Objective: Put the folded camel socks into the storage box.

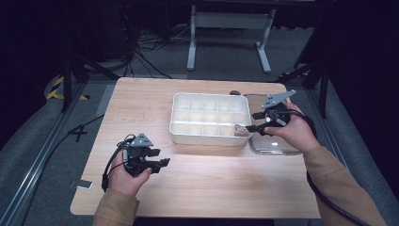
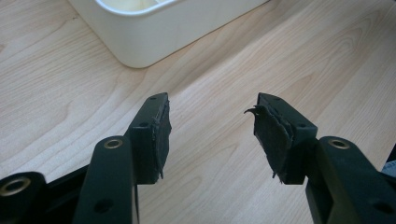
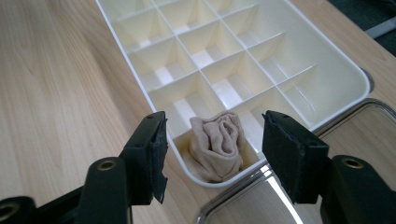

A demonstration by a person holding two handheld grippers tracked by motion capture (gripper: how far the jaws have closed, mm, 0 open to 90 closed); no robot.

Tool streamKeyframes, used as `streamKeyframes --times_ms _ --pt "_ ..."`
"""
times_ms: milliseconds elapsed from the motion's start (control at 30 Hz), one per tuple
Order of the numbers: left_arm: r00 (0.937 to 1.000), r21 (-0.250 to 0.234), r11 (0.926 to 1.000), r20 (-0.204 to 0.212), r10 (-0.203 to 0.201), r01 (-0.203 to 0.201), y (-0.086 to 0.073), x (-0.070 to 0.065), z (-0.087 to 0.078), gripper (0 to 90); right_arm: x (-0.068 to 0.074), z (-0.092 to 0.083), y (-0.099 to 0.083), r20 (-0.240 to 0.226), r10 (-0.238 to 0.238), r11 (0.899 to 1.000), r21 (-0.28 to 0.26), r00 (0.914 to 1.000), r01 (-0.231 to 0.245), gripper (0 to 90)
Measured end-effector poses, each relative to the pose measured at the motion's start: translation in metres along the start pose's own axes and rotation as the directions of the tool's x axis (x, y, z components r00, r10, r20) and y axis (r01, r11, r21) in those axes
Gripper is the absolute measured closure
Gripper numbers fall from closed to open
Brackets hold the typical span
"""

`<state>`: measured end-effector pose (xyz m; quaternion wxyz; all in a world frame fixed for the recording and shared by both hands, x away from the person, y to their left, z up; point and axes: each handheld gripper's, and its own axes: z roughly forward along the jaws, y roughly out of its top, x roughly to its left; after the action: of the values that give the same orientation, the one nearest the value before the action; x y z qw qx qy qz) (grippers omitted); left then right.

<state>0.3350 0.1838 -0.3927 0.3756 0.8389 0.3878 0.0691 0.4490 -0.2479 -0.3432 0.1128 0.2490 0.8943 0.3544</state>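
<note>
My jaws stand wide apart on both sides, and neither pair presses on anything.

From the high view, my right gripper (image 1: 258, 121) hangs at the near right corner of the white divided tray (image 1: 181, 134), its jaws pointing at the rolled beige cloth (image 1: 241, 130) that sits in that corner compartment. My right hand (image 1: 295, 133) is over the clear lid (image 1: 275, 147), which lies flat on the counter (image 1: 141, 101) touching the tray's right side. My left gripper (image 1: 157, 157) waits low over the counter, near the tray's front left corner and well apart from the cloth. I judge it is kept there so it stays out of the way while the right side works the tray.

In the left gripper view, my left jaws are spread with bare wood between them. The tray's rounded corner (image 2: 140, 44) lies beyond the tips, apart from them. The pad on the right-hand jaw looks frayed at its edge.

In the right gripper view, my right jaws frame the cloth (image 3: 218, 144) without touching it; they sit above and just short of the tray. The roll stands bunched in the corner cell, fitting closely between the cell's dividers. I judge that is why it keeps its shape with nothing gripping it. The other cells I can see are bare.
</note>
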Motion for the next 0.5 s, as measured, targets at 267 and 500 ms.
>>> streamKeyframes --times_ms 267,500 --pt "0.9999 -0.002 1.0000 0.007 0.008 -0.008 0.007 0.000 0.002 46.2 0.015 -0.034 -0.024 0.045 0.080 0.993 -0.087 0.9957 -0.076 39.6" --pt "1.0000 0.008 1.0000 0.007 0.002 -0.002 0.009 0.001 0.002 45.4 0.035 -0.052 -0.042 0.167 0.086 0.996 -0.052 0.9821 -0.079 39.3"
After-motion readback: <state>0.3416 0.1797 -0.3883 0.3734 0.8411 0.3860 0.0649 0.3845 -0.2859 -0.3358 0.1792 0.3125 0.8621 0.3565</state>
